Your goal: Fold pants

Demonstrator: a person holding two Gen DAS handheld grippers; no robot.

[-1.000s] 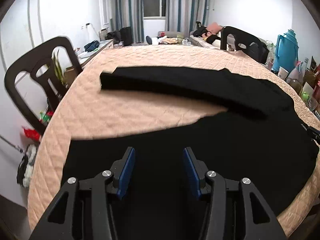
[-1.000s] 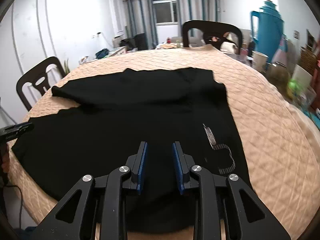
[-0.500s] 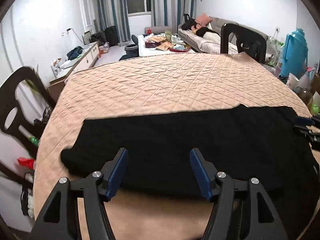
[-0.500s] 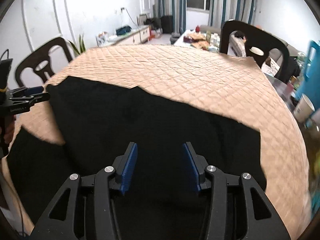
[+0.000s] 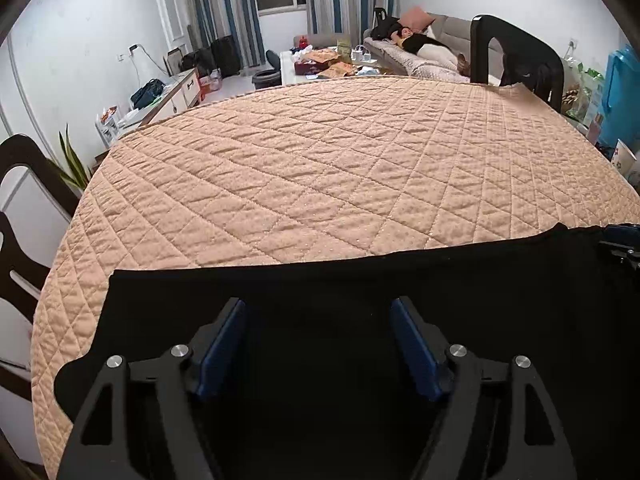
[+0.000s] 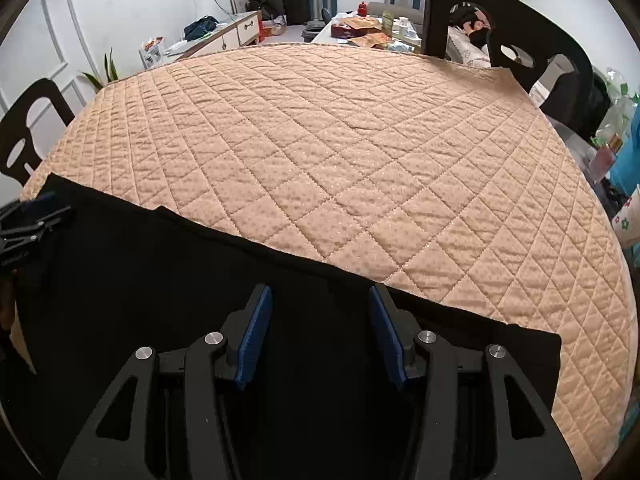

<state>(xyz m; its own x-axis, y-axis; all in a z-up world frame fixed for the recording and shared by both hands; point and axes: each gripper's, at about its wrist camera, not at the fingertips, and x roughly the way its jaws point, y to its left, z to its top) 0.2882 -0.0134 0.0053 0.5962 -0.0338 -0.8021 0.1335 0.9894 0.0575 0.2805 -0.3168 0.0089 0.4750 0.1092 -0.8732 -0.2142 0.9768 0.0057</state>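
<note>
The black pants (image 5: pixel 320 280) lie flat along the near edge of the round table, folded into one long band with a straight far edge. They also show in the right wrist view (image 6: pixel 140 264). My left gripper (image 5: pixel 318 316) is open and empty, held just above the pants near their left end. My right gripper (image 6: pixel 320 304) is open and empty above the pants toward their right end. Each gripper shows at the edge of the other's view: the right one (image 5: pixel 620 240), the left one (image 6: pixel 28 220).
A peach quilted cloth (image 5: pixel 340 160) covers the table beyond the pants. Dark chairs stand at the far right (image 5: pixel 516 52) and at the left (image 5: pixel 20 216). A blue jug (image 5: pixel 624 92) and a cup (image 5: pixel 622 160) sit on the right.
The far pant leg has been folded over onto the near one, leaving one band. Both grippers have opened wider and moved toward the near table edge, now viewing mostly bare cloth.
</note>
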